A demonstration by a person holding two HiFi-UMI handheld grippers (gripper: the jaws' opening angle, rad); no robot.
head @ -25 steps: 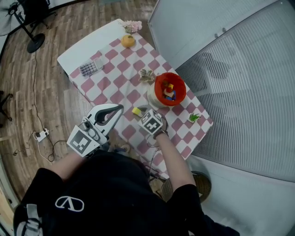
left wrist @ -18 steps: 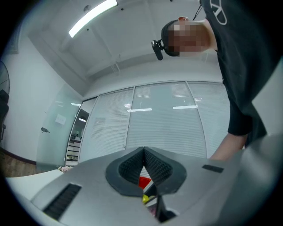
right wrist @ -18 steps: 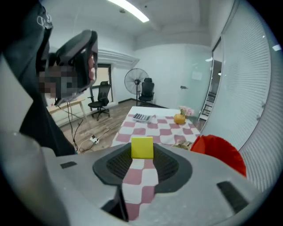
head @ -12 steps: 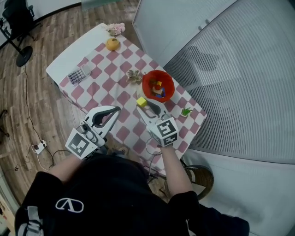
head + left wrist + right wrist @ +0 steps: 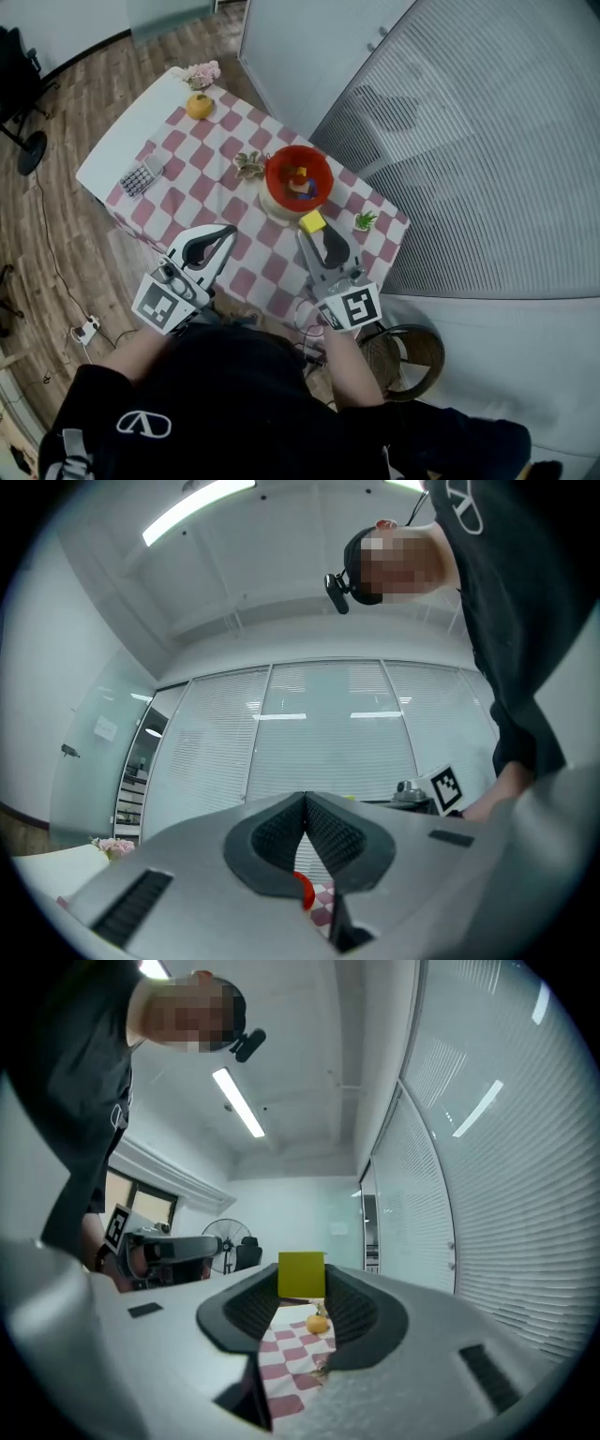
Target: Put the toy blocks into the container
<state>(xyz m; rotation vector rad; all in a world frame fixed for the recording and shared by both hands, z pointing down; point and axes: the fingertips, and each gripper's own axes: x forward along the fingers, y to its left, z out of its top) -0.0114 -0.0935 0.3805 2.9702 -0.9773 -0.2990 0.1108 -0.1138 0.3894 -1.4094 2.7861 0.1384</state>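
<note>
**Head view.** Some blocks point(image 5: 300, 182) are lodged in the bowl point(image 5: 272, 171), upper centre. One yellow block point(image 5: 312, 221) is gripped at the tips of the right gripper point(image 5: 315, 232), just below the rim and not yet over it. No other loose blocks are seen on the table point(image 5: 178, 199). The left gripper point(image 5: 225, 232) is parked lower left. A plant point(image 5: 365, 220) sits right of the block, by the table edge (the way up to the bowl looks open).

**Left gripper view.** The jaws are pressed together with nothing between them.

**Right gripper view.** The yellow block point(image 5: 301, 1274) is pinched between the jaw tips.

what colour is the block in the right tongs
Yellow. The block shows best in the right gripper view, held between the right tongs.
</note>
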